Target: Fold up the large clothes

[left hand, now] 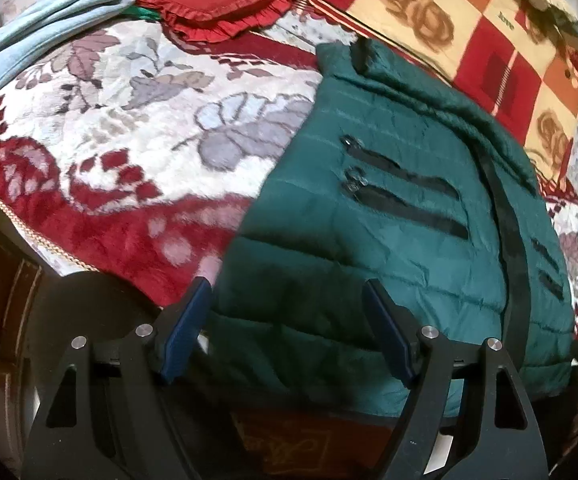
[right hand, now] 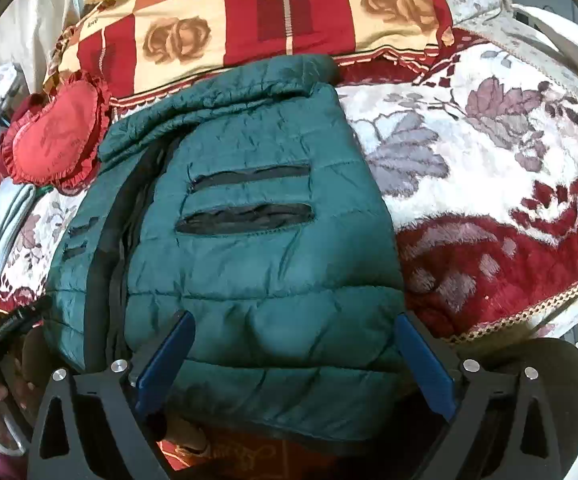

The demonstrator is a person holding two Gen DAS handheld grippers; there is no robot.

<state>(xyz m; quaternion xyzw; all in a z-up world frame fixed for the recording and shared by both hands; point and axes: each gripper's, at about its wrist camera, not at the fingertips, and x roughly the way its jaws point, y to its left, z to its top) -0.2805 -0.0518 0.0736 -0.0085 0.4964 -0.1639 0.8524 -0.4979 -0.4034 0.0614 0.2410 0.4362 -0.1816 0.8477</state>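
Two grippers, left gripper point(left hand: 289, 316) and right gripper point(right hand: 295, 354), both wide open, holding nothing. Puffy green quilted jacket point(right hand: 249, 248): soft, slippery, light; best pinched at 6 o'clock hem.

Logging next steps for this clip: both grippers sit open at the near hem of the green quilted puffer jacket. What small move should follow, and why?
Probably ease both down and close on the hem. The left gripper and right gripper are open, holding nothing, and the green quilted puffer jacket lies flat on the floral plush blanket, ready to fold toward its collar.
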